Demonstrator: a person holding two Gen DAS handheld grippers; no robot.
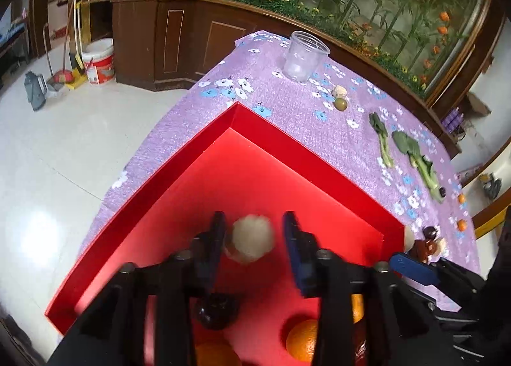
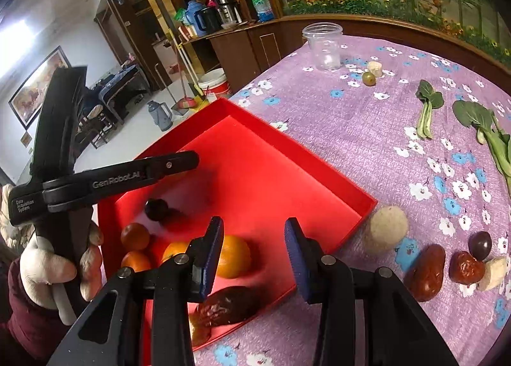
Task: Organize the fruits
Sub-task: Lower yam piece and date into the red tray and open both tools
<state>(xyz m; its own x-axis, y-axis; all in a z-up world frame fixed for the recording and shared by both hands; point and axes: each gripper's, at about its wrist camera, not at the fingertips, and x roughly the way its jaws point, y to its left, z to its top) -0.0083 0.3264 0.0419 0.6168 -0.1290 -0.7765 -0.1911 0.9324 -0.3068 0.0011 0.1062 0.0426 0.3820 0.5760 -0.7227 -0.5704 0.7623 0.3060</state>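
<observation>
I count oranges (image 2: 234, 255), dark plum (image 2: 156, 208), date (image 2: 230, 303) already in red tray (image 2: 345, 188). Left gripper (image 1: 252, 238) open — pale round fruit (image 1: 252, 239) between jaws, apparently released over tray. Right gripper (image 2: 254, 257) open, empty. Left on purple cloth (image 2: 351, 129): pale ball (image 2: 386, 228), dates (image 2: 426, 271), grape (image 2: 479, 244) — roughly halfway.

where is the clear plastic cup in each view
Left wrist view: the clear plastic cup stands upper centre, near the far corner of the purple flowered cloth.
Right wrist view: the cup stands top centre-right, at the cloth's far edge.
Shared landmark: the small green fruit just right of the cup.
</observation>
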